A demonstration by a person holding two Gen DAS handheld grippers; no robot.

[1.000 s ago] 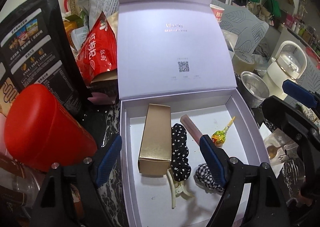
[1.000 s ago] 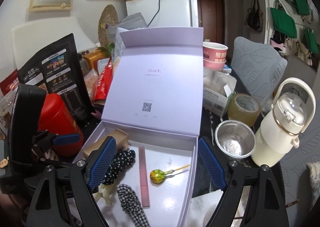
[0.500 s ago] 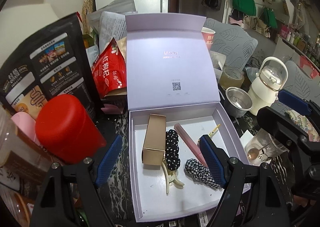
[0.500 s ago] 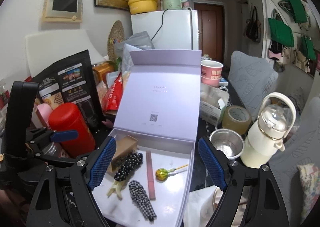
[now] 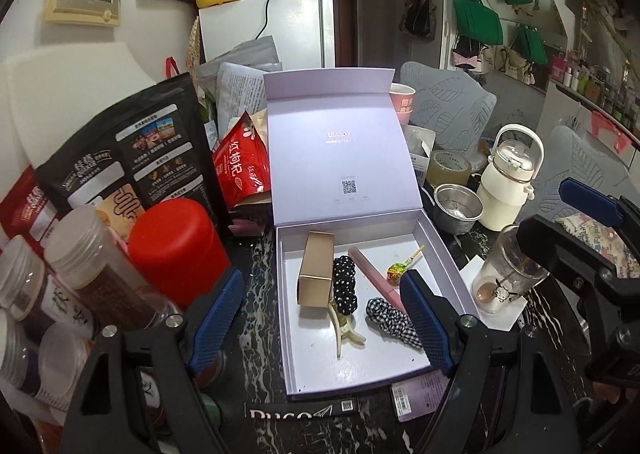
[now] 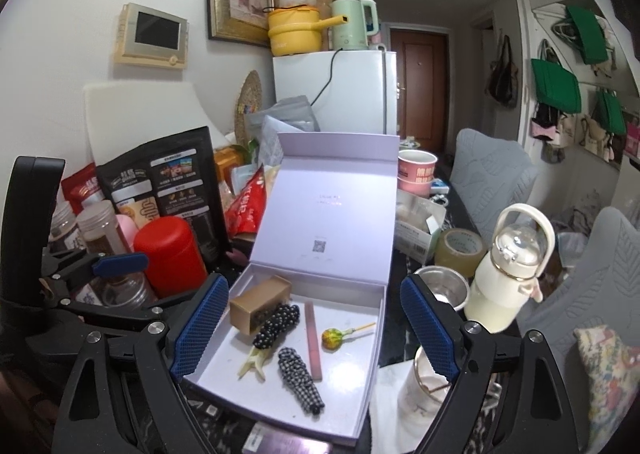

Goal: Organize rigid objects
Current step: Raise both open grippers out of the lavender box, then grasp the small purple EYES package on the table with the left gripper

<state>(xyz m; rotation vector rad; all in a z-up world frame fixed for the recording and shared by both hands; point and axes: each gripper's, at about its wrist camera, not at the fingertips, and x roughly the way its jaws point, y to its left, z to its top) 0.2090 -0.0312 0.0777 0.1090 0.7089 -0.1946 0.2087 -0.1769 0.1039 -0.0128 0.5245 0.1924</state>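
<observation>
A lilac box [image 5: 281,294] [image 6: 280,420] stands with its lid upright. Inside lie a gold carton [image 5: 316,274] [image 6: 258,300], a polka-dot scrunchie [image 5: 345,286], a pink tube [image 5: 374,274], a lollipop [image 5: 396,278], a checked scrunchie [image 5: 390,320] and a cream hair claw [image 5: 344,330]. My left gripper [image 5: 322,318] hovers above the box's near half, its jaws opening with nothing held. My right gripper [image 6: 316,326] hangs over the same box from the right, its jaws also opening and empty.
Left of the box stand a red canister [image 5: 176,250], several jars [image 5: 88,254] and snack pouches [image 5: 132,158]. To its right are a steel cup [image 5: 456,206], a cream bottle [image 5: 508,182], a tape roll [image 5: 448,168] and a glass cup [image 5: 504,274].
Both grippers have pulled back and upward from the box, which now looks smaller, with more of the room showing. The things in the box have not moved.
</observation>
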